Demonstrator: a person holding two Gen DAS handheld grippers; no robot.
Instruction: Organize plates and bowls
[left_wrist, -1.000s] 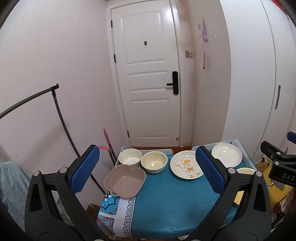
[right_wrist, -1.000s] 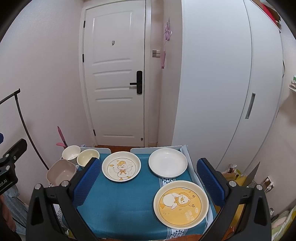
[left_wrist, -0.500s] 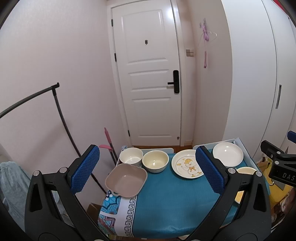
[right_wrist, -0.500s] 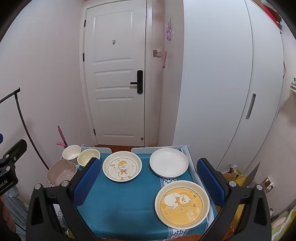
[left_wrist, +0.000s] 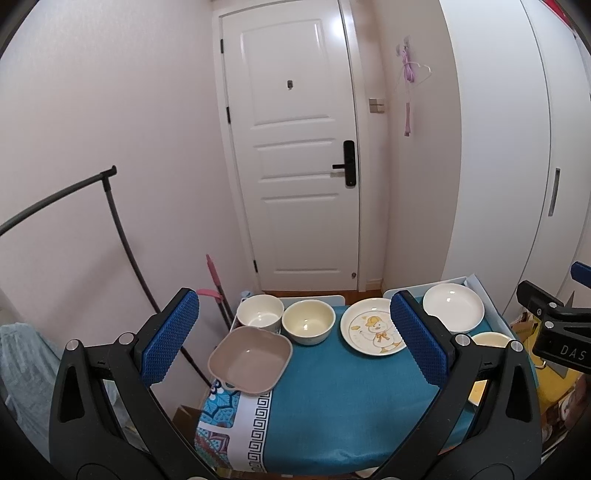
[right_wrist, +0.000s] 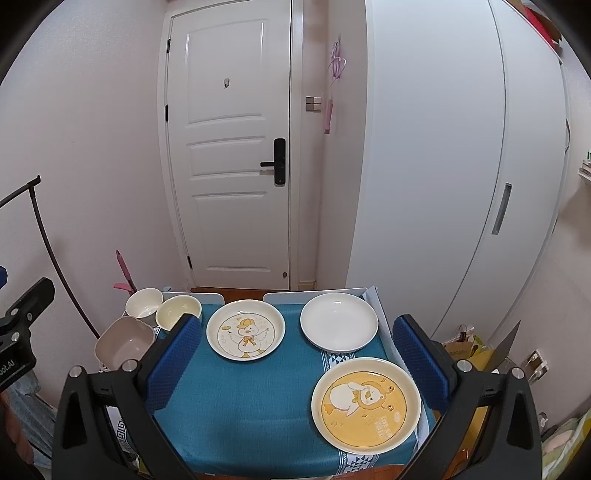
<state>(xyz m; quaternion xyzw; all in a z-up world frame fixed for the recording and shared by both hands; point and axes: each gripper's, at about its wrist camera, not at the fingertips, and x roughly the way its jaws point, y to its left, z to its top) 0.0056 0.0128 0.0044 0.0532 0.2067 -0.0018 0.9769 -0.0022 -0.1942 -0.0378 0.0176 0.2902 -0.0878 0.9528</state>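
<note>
Teal cloth covers the table (right_wrist: 240, 398), where three bowls cluster at ten o'clock: a taupe square bowl (left_wrist: 250, 359), a white bowl (left_wrist: 260, 312) and a cream bowl (left_wrist: 308, 320). A duck plate (right_wrist: 245, 329) sits at twelve, a plain white plate (right_wrist: 339, 321) at one, a yellow plate (right_wrist: 366, 404) at three. Left gripper (left_wrist: 295, 339) and right gripper (right_wrist: 295, 358) hover with fingers spread wide, holding nothing
</note>
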